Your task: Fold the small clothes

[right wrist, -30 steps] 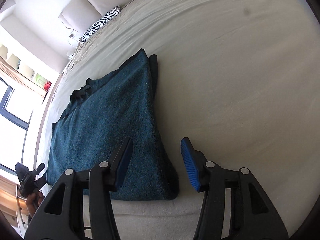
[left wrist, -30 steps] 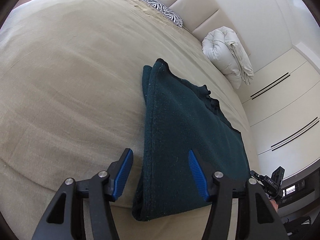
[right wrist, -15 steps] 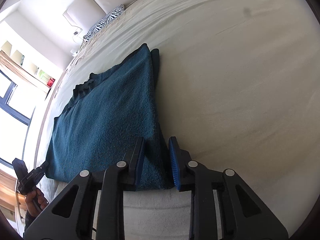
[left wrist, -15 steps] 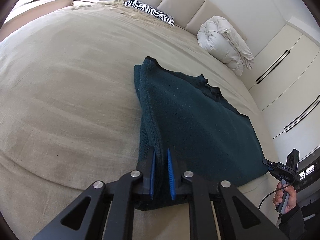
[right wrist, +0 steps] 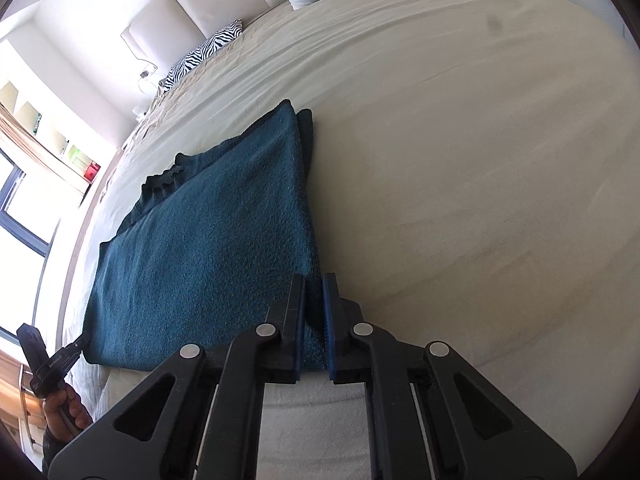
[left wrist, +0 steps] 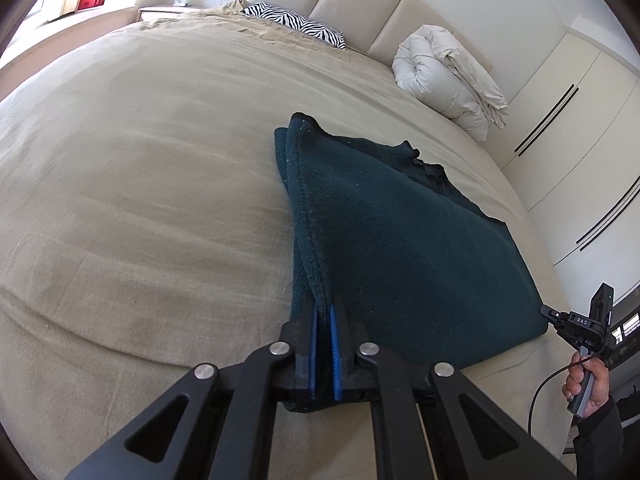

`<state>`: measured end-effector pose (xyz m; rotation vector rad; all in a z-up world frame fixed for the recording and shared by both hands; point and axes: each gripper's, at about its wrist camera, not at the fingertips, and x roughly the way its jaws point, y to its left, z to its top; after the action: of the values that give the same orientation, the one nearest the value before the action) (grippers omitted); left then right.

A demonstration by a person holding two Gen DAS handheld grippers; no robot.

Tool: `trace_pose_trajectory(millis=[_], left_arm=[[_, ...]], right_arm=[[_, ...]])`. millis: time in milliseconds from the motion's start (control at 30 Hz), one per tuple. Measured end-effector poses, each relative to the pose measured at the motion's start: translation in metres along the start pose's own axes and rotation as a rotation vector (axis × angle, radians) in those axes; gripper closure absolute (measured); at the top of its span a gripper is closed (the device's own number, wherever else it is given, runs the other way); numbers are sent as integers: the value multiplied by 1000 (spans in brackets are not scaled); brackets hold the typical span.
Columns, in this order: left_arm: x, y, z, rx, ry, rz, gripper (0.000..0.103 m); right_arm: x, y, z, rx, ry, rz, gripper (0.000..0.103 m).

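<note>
Dark teal garment (left wrist: 400, 248) lies folded on the beige bed (left wrist: 140, 200) – near edge. Left gripper (left wrist: 323, 316) is clamped on its left front corner; right gripper (right wrist: 314, 280) is clamped on its right front corner – both pinching fabric

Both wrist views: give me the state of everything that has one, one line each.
Left hand-held gripper: shut on the dark teal garment's near left corner.
Right hand-held gripper: shut on its near right corner.
Dark teal garment: folded in layers, flat on the bed, near edge pinched.
White duvet: rolled up by the headboard.
Wardrobe doors: closed.
</note>
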<state>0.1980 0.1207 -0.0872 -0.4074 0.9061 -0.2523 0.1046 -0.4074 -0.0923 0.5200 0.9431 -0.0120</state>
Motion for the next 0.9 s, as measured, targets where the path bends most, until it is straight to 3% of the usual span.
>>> trace_pose_trajectory(millis=[200, 900], left_arm=[[2, 4, -3, -7, 13, 0, 96], [8, 11, -9, -15, 39, 1, 95]], right_arm=[[-11, 0, -7, -6, -5, -3, 98], [5, -19, -13, 55, 42, 16, 97]])
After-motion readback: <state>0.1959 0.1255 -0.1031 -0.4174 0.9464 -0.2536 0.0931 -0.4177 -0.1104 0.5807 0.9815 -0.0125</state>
